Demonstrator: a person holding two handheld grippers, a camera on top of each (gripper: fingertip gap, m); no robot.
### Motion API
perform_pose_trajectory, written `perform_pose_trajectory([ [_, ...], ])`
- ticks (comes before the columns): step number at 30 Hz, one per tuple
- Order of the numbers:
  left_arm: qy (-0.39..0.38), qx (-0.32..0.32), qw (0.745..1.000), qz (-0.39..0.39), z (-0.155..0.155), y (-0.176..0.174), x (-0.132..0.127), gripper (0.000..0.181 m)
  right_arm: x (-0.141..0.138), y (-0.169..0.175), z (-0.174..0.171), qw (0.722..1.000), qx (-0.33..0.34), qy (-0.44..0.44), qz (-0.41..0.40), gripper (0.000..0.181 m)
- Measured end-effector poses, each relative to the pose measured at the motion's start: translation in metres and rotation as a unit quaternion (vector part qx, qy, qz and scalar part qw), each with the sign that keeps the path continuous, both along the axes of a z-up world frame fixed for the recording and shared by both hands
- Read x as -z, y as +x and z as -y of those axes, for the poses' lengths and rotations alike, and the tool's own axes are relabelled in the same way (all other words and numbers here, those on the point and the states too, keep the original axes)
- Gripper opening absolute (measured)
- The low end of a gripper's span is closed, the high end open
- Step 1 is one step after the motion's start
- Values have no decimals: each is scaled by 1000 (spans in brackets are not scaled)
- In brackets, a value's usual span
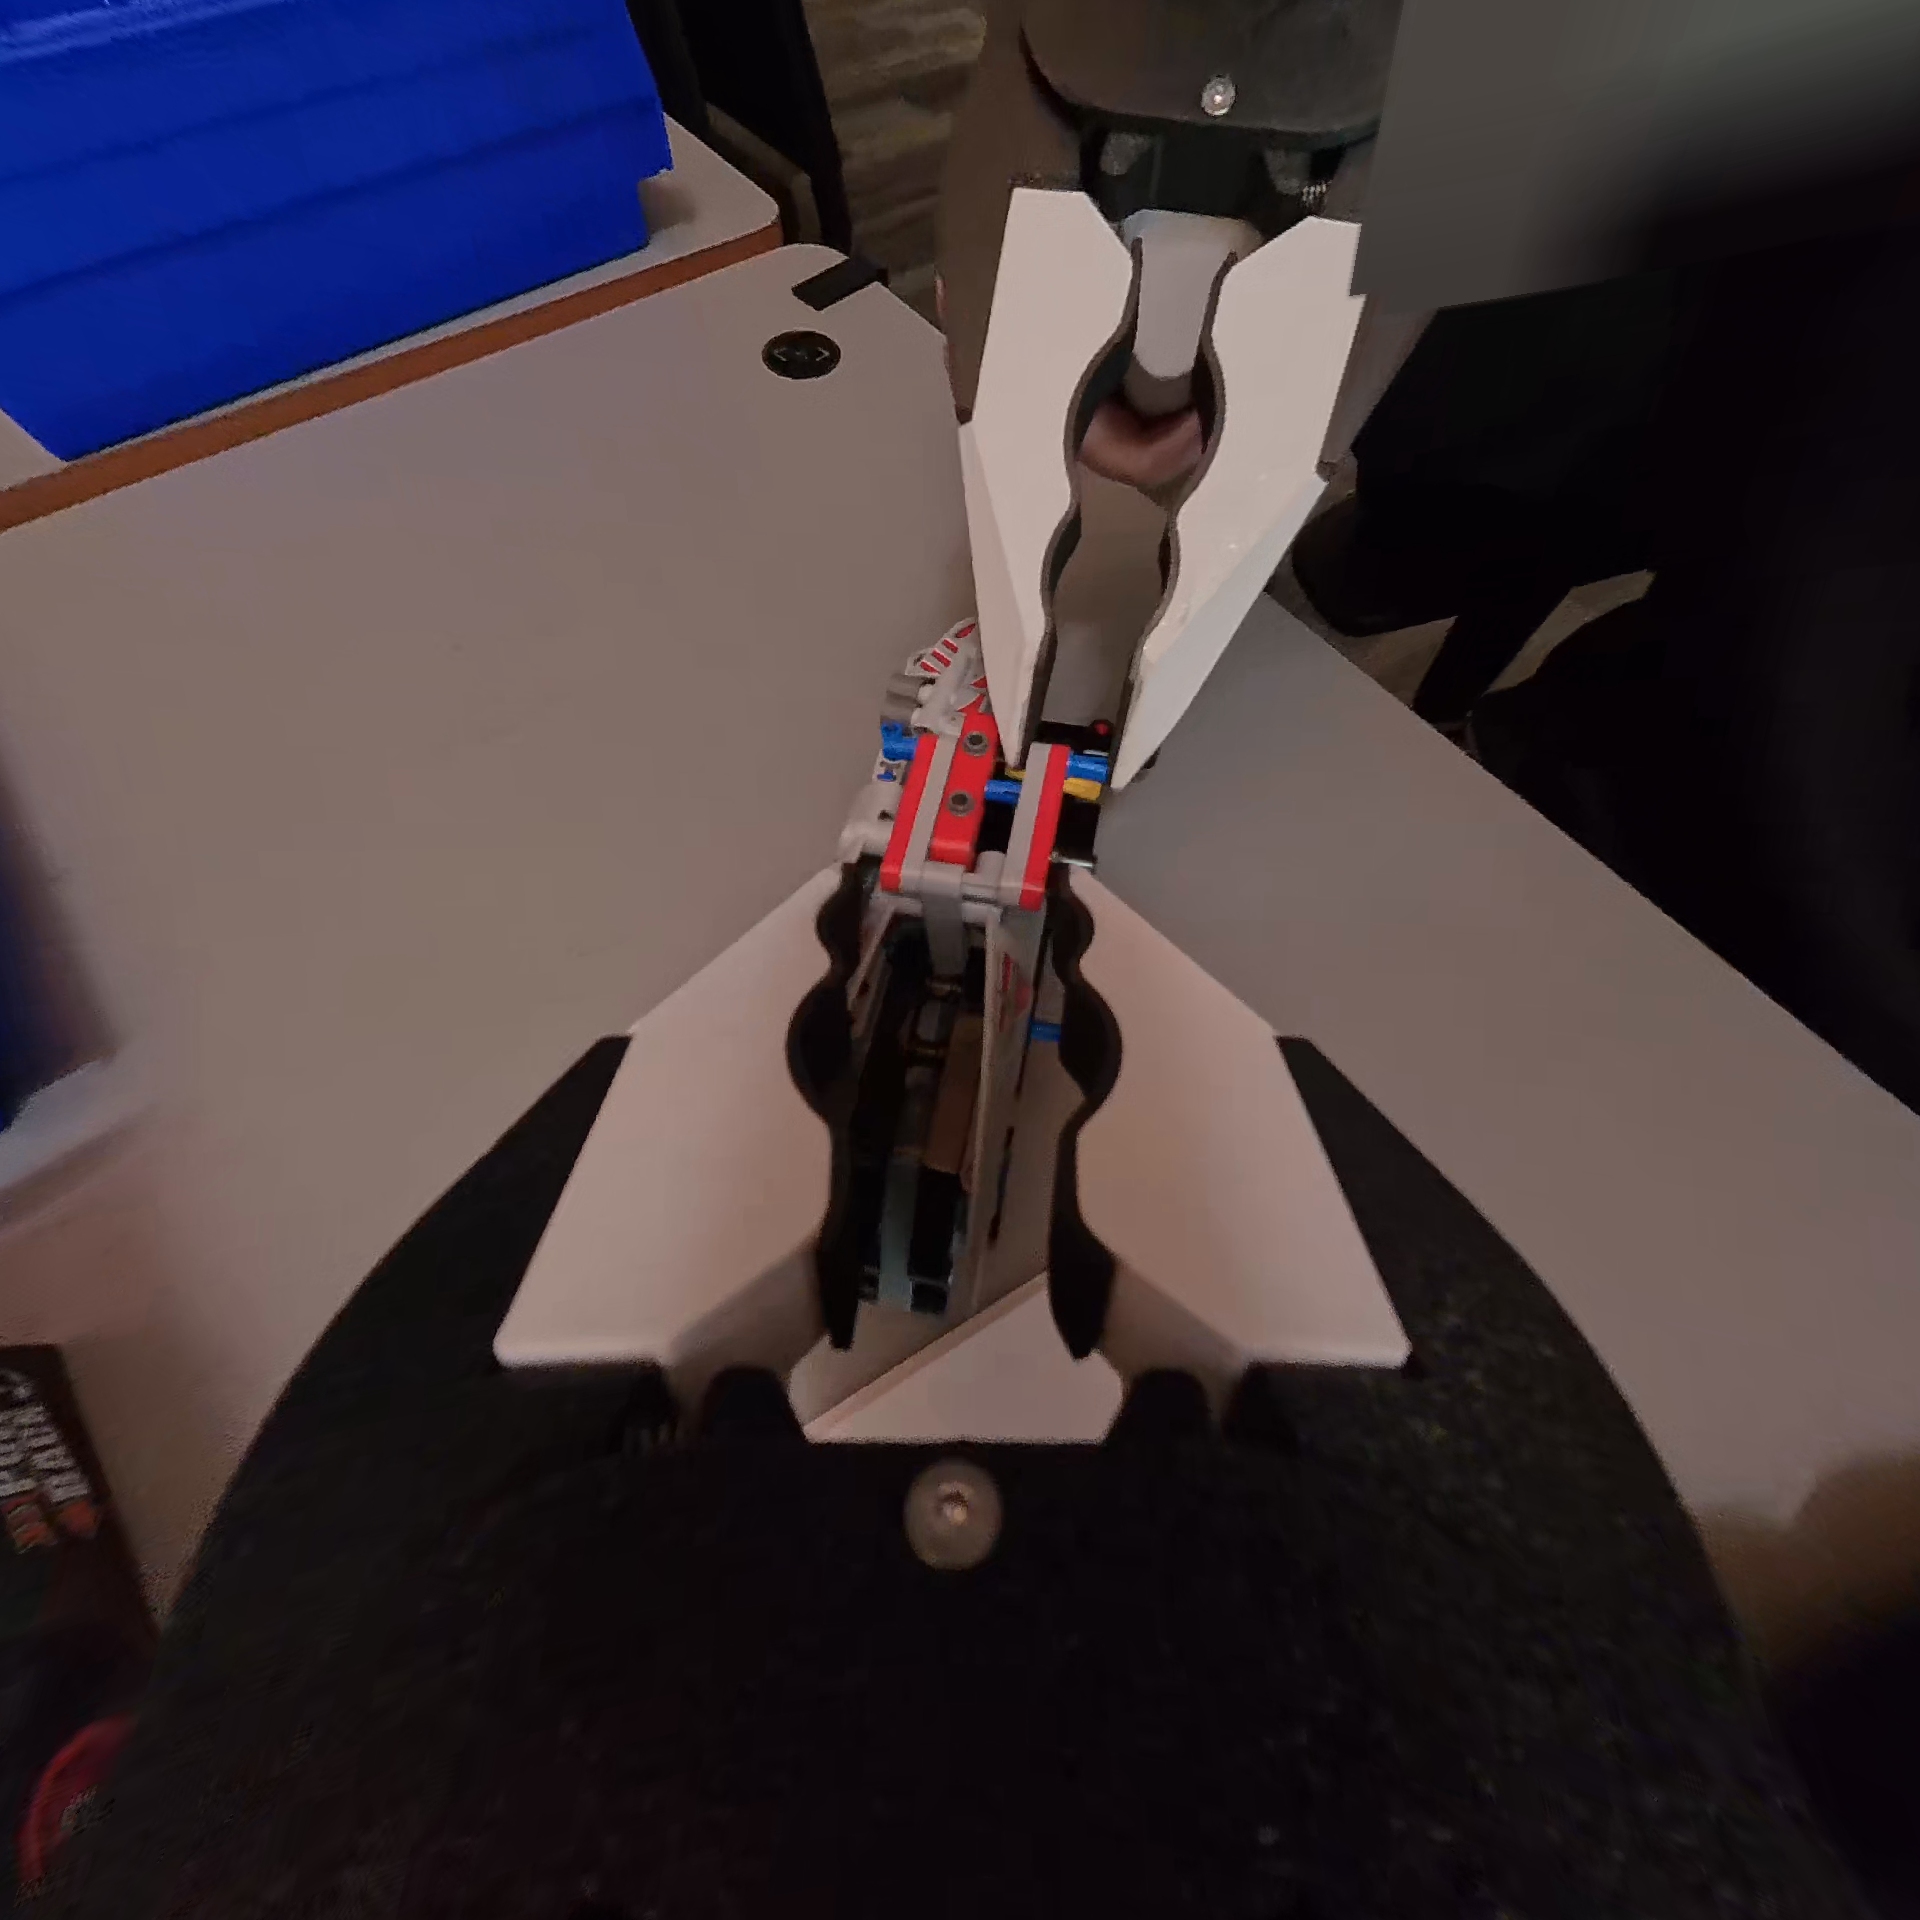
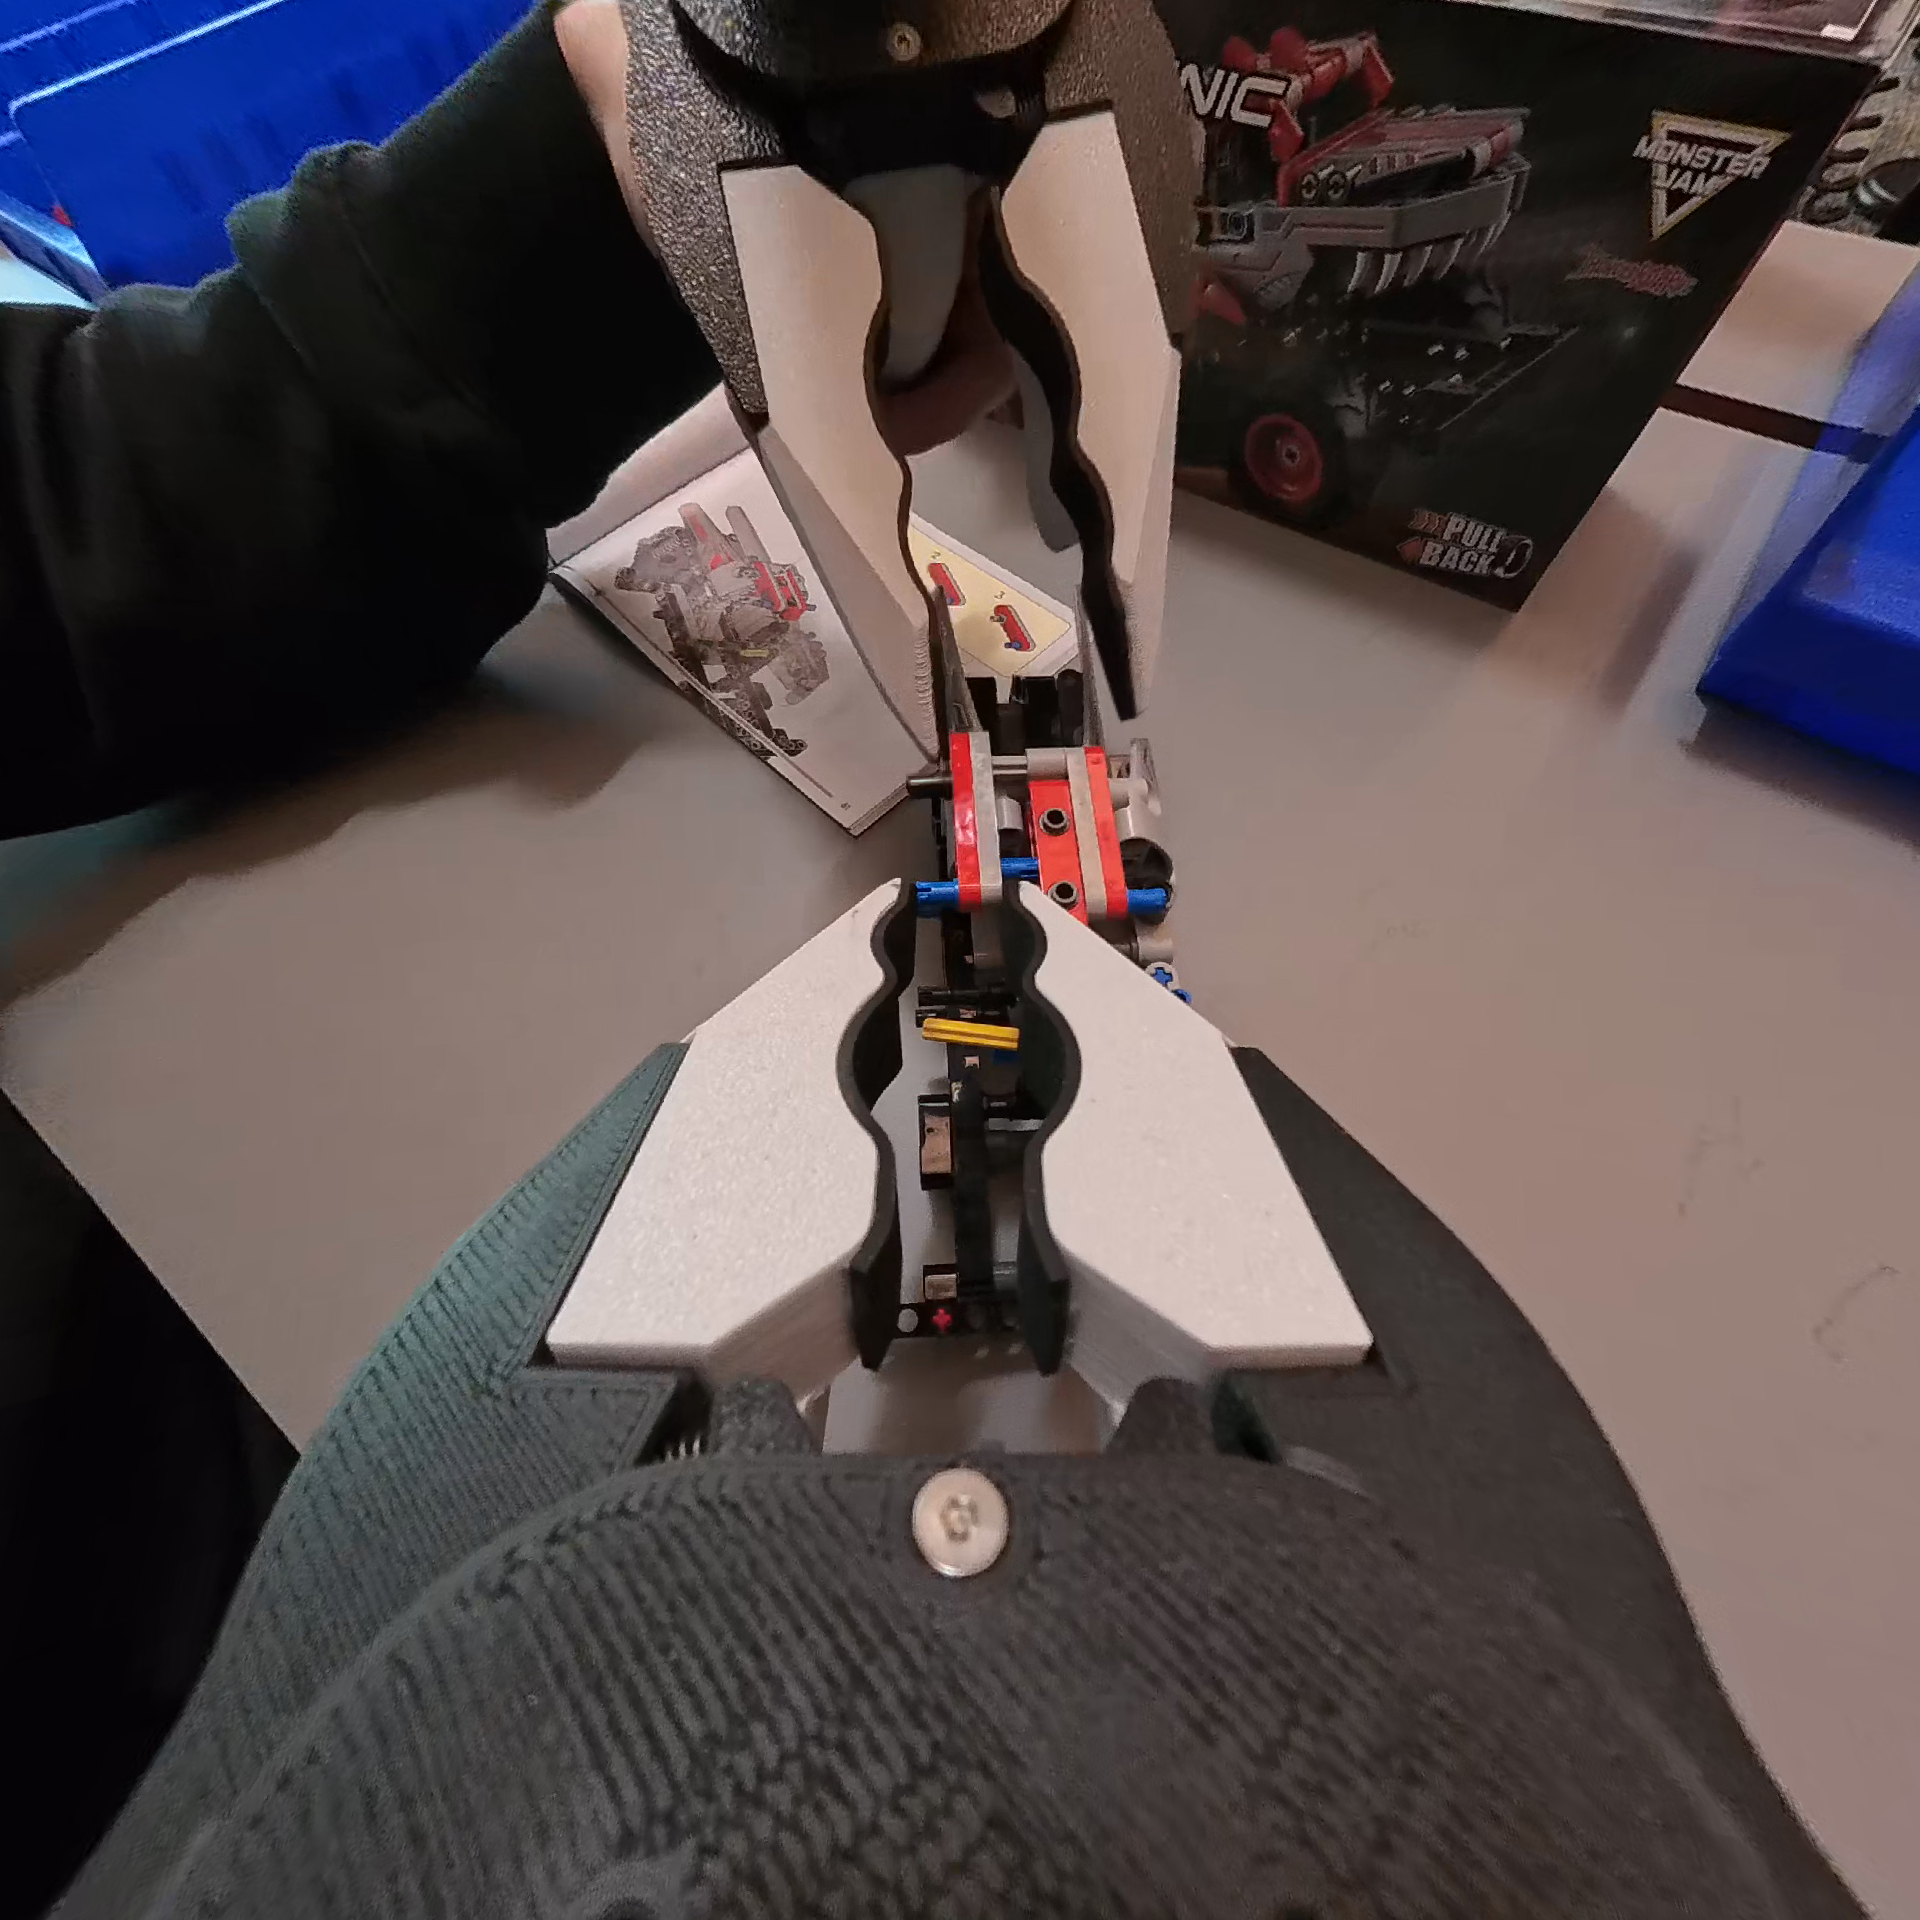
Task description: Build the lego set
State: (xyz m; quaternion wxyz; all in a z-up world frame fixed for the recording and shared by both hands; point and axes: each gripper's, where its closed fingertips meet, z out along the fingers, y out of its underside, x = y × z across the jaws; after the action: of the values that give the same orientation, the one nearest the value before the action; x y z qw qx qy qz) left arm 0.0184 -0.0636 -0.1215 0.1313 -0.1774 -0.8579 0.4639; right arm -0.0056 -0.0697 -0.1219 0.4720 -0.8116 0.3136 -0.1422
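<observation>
A partly built lego model (image 1: 945, 821) of red, grey and black beams with blue pins is held between both grippers above the grey table (image 1: 416, 727). My left gripper (image 1: 956, 894) is shut on the model's near end. My right gripper (image 1: 1075, 748) comes in from the far side and clamps the opposite end. In the right wrist view my right gripper (image 2: 961, 899) is shut on the black part of the model (image 2: 1070, 831) that carries a yellow pin. The left gripper (image 2: 1023, 717) grips the far end there. A dark-sleeved arm holds it.
An open instruction booklet (image 2: 727, 623) lies on the table (image 2: 1455, 935) under the left gripper. The dark set box (image 2: 1455, 312) stands at the back right. Blue bins stand at the table edges (image 1: 260, 208) (image 2: 1849, 582). The box's corner shows in the left wrist view (image 1: 52, 1507). Both grippers' tips are close together, under 4 cm apart.
</observation>
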Motion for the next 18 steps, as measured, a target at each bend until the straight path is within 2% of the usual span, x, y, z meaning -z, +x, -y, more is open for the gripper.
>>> perform_pose_trajectory([
  [8,5,-2,999,-48,4,1,8,31,3,2,4,1000,11,-15,1,14],
  [18,-21,12,998,-58,2,0,8,34,0,3,2,1000,15,4,3,14],
])
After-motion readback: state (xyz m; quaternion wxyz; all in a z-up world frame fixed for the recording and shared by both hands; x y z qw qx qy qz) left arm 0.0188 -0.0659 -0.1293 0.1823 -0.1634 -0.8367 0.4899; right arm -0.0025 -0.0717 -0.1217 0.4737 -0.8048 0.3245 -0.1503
